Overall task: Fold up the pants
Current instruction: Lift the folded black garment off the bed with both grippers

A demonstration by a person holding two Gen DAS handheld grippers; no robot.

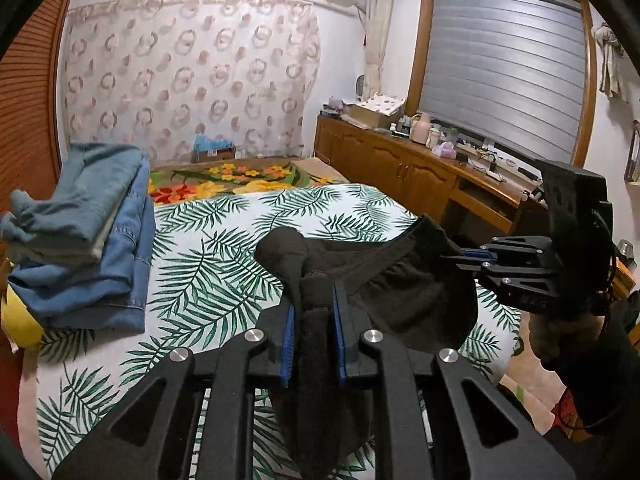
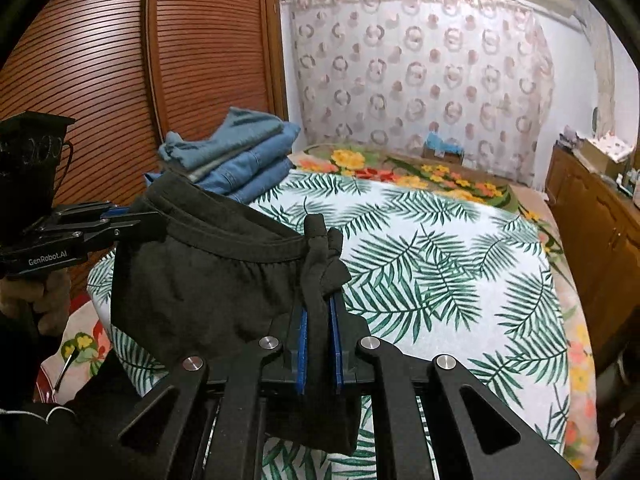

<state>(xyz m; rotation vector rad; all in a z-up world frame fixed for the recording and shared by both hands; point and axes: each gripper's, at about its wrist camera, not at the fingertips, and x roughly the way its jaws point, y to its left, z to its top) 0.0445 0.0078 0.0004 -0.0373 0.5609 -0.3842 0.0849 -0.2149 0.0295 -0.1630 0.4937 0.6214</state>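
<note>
Hanging limp and light above the bed (image 2: 440,280), the black pants (image 2: 208,280) sag between left gripper (image 1: 314,312) and right gripper (image 2: 320,320), both jaws clenched on waistband corners.

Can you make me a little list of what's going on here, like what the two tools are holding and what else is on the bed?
held thing: black pants, lifted off the bed
left tool: shut on the waistband, one end
right tool: shut on the waistband, other end
waistband: stretched between both tools
bed cover: white with green leaves
already folded: stack of blue jeans at the far side of the bed
beyond bed: flowered blanket
</note>
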